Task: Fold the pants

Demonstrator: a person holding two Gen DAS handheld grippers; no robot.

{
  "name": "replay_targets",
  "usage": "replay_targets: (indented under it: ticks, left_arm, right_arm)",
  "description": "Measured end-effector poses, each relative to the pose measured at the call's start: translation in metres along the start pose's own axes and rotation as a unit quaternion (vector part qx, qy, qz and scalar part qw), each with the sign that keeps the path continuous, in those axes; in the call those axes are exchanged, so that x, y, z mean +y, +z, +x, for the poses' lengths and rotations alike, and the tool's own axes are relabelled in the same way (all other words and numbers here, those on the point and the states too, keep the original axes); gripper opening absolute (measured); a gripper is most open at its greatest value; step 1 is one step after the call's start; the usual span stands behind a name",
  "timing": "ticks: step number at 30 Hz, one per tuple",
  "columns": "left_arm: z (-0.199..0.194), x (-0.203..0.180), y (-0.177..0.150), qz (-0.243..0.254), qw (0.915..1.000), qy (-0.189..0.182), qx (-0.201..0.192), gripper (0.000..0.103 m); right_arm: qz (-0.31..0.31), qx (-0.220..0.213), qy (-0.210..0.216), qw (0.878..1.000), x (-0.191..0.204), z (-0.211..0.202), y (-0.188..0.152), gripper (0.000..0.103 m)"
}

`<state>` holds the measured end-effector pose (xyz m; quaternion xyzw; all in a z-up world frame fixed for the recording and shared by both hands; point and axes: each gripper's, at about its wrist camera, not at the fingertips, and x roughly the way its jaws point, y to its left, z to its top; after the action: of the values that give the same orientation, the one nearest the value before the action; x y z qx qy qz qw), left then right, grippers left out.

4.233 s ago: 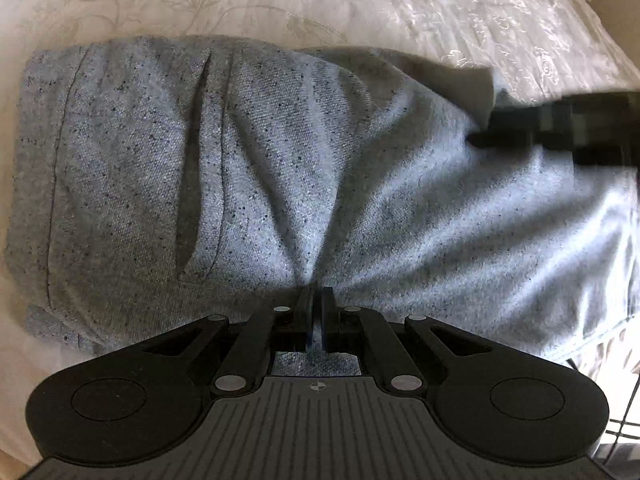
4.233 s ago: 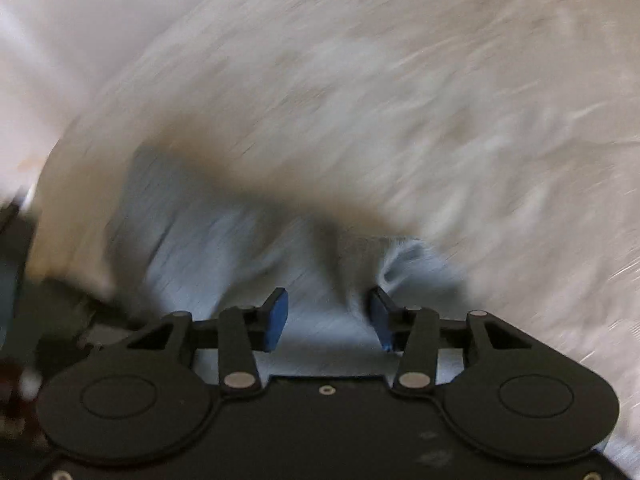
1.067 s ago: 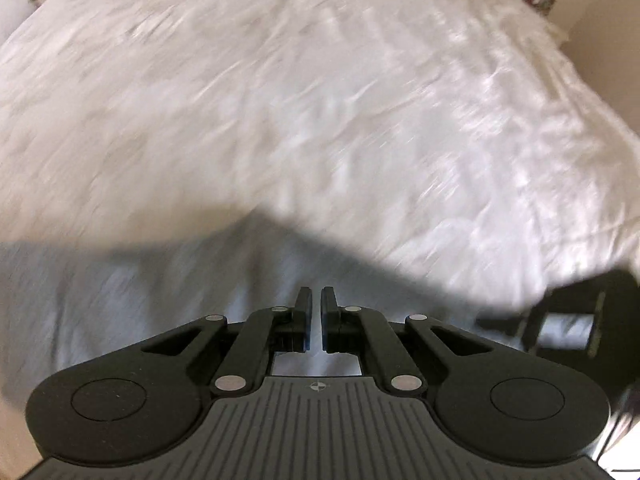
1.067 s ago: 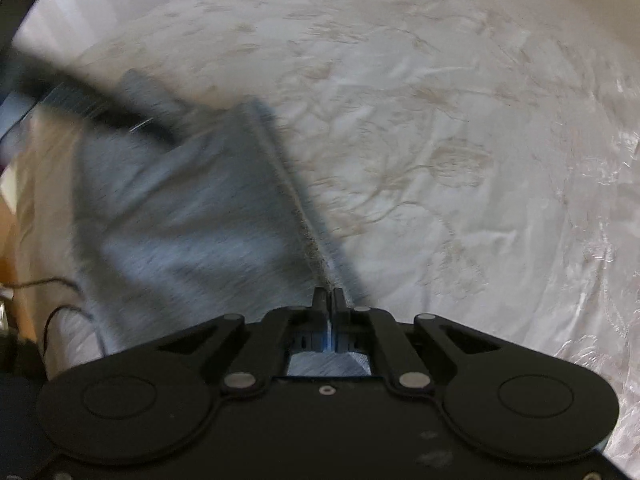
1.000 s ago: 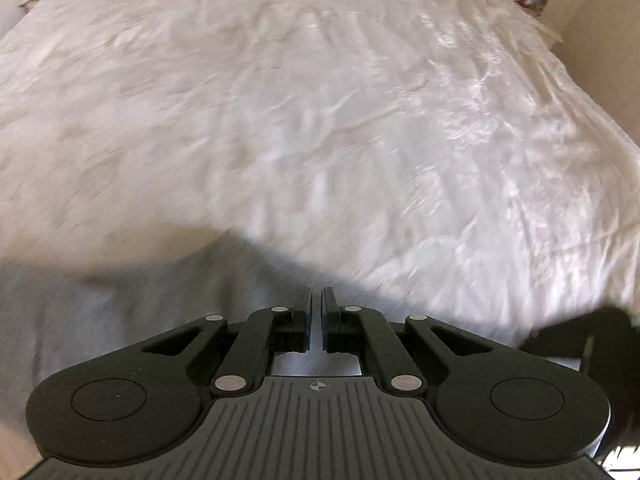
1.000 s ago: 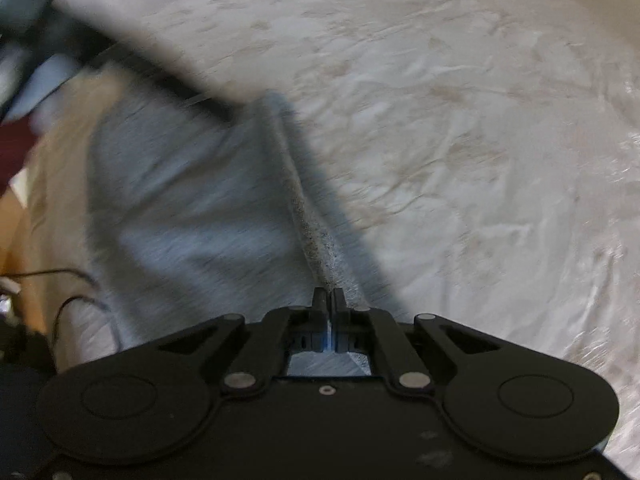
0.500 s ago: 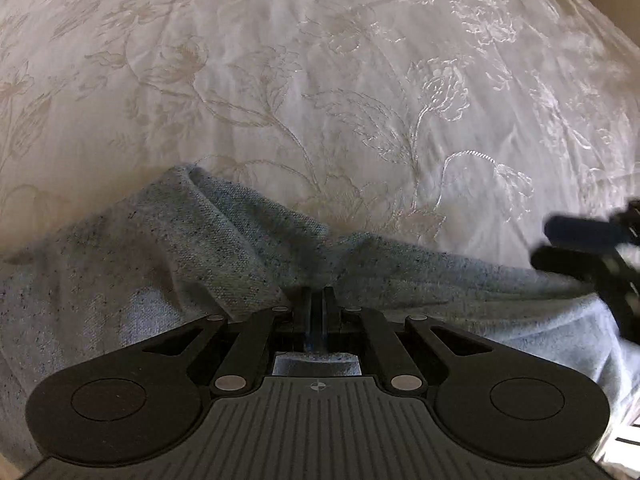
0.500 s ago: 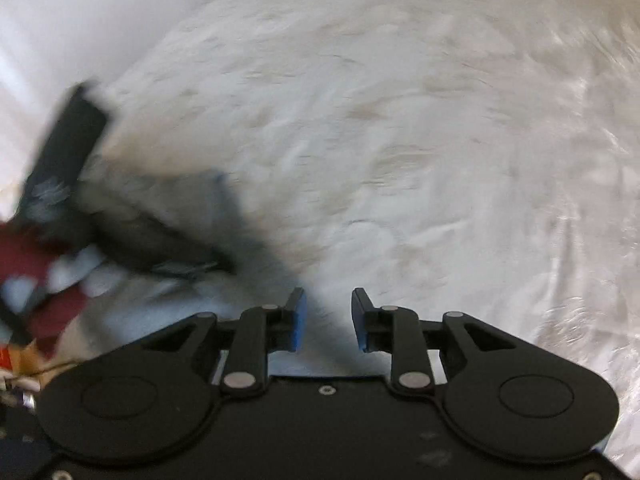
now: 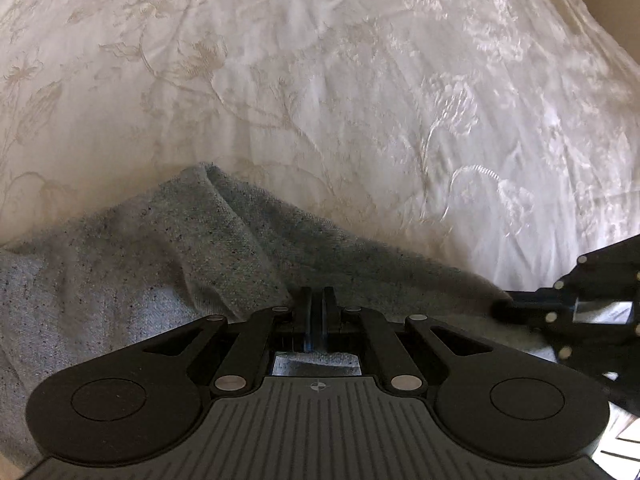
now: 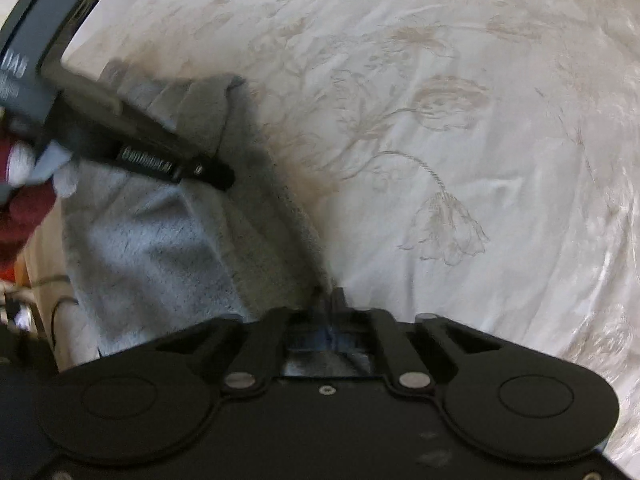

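Close under both cameras, the left tongs point(image 9: 318, 312) pinch the near hem of the grey pants point(image 9: 168, 264), and the right tongs point(image 10: 329, 300), jaws just snapped together, nip the same edge at its other end. This looks like a fold being laid down on the bed point(image 9: 360, 100), so next both should let go and smooth it. Beyond the pants' far edge the bedspread lies open, giving free room.

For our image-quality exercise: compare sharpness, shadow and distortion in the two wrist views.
Left wrist view: bedspread slightly smeared, pants sharper, shadowed near the left gripper; fisheye bends edges. Right wrist view: softer; left gripper streaked, pants hazy.
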<state>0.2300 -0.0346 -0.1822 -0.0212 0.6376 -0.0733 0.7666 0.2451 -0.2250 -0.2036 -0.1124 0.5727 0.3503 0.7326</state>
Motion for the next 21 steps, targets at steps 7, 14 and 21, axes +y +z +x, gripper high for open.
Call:
replay_targets:
  ticks: [7,14,21]
  left_arm:
    - [-0.048,0.017,0.000,-0.006,0.9967,-0.005,-0.081,0.005]
    - [-0.051,0.056,-0.007,-0.069,0.9942,0.013,-0.082,0.005]
    - [-0.011,0.056,0.020,-0.029,0.9965,0.034,-0.071,0.005]
  right_arm:
    - [0.043,-0.030,-0.054,0.997,0.000,0.006,-0.010,0.004]
    - [0.106,-0.148,-0.093,0.979,0.019,-0.066,-0.024,0.009]
    - [0.082,-0.096,-0.079,0.989,0.050,-0.035,-0.037,0.009]
